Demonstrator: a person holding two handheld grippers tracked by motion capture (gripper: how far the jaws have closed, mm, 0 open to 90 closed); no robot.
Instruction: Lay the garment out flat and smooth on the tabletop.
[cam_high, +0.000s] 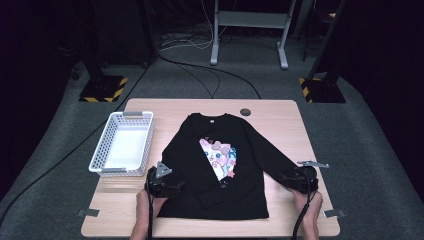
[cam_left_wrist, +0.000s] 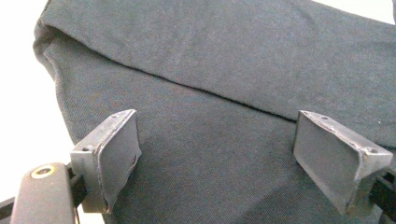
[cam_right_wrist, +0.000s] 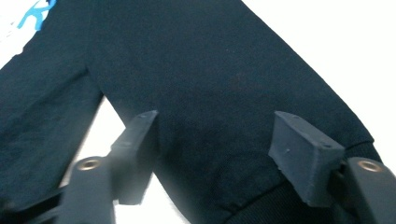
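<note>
A black long-sleeved shirt (cam_high: 250, 145) with a pastel cartoon print (cam_high: 221, 156) lies flat on the wooden table (cam_high: 165, 107). One sleeve is folded diagonally across its front and covers part of the print. My left gripper (cam_high: 172, 187) rests at the shirt's lower left side. In the left gripper view the left gripper (cam_left_wrist: 215, 133) stands open over the dark fabric (cam_left_wrist: 210, 60), where a fold edge crosses. My right gripper (cam_high: 289, 178) is at the end of the other sleeve. It (cam_right_wrist: 215, 128) is open, its jaws astride the sleeve (cam_right_wrist: 219, 74) just above the cuff.
A white plastic basket (cam_high: 102, 146) stands on the table's left side, close to my left gripper. A round cable hole (cam_high: 245, 112) sits near the far edge. Bare wood borders the shirt on the right and front. Beyond lie cables and stand bases on grey carpet.
</note>
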